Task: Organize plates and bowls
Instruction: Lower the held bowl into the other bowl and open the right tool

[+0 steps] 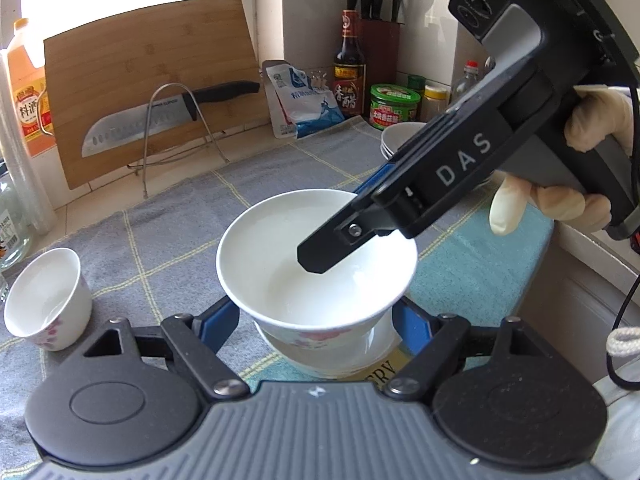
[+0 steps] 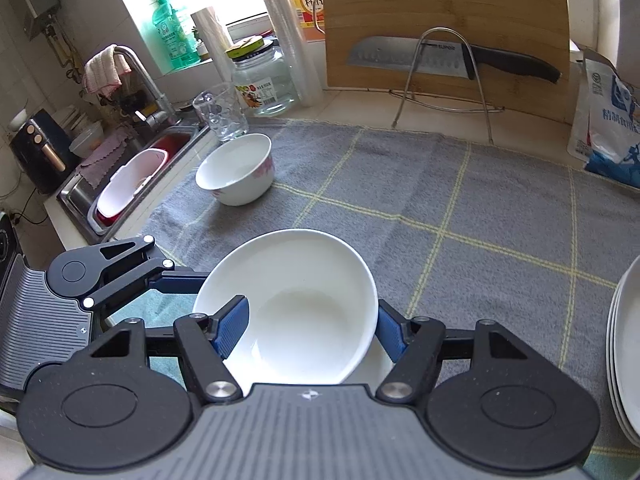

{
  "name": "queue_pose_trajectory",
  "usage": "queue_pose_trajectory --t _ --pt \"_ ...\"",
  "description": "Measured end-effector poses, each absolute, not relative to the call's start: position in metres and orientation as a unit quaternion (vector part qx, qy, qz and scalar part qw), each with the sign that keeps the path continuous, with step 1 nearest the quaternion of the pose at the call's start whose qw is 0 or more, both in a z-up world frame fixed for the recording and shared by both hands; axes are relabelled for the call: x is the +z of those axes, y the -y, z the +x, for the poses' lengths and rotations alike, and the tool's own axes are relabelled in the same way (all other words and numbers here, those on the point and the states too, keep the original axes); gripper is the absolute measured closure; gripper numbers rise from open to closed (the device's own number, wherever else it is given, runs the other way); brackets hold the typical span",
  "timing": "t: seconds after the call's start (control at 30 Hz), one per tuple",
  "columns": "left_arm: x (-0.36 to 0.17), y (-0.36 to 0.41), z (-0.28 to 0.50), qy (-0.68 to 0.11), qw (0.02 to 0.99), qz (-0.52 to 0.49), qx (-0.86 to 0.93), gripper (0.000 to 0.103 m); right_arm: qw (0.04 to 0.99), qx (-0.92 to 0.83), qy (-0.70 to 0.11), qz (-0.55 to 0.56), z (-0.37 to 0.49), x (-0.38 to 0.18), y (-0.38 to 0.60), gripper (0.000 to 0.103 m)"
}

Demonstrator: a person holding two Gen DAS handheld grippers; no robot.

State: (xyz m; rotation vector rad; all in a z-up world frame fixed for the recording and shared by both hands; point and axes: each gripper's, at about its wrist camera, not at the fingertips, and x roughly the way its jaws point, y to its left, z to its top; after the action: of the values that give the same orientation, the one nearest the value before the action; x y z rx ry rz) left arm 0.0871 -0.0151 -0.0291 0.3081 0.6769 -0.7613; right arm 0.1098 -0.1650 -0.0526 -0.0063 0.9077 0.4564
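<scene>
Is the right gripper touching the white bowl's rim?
Touching. The right wrist view shows the right gripper pinching the white bowl: one blue pad inside its rim, one outside.

Right gripper (image 1: 320, 256) pinching bowl (image 1: 316, 258) rim; left gripper (image 1: 316, 320) straddling it.

The big white bowl (image 2: 296, 308) looks like shiny, smooth china. The small bowl (image 2: 240, 170) is shiny china too, with pink flowers painted on its side. The grey cloth (image 2: 460, 200) under them is soft and dull, with thin yellow lines. The cutting board (image 2: 444, 12) is light wood with a smooth face. The knife (image 2: 412, 58) has a bright metal blade and a black handle. The wire rack (image 2: 444, 76) is shiny metal. The glass cup (image 2: 220, 114) is clear.
</scene>
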Motion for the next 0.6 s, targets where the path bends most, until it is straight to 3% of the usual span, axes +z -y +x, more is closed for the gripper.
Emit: queue_pose_trajectory --t 0.6 --pt "-0.040 0.022 0.090 -0.344 0.848 0.155 -0.371 0.020 0.871 0.208 -0.446 0.005 0.106 -0.066 0.171 0.030"
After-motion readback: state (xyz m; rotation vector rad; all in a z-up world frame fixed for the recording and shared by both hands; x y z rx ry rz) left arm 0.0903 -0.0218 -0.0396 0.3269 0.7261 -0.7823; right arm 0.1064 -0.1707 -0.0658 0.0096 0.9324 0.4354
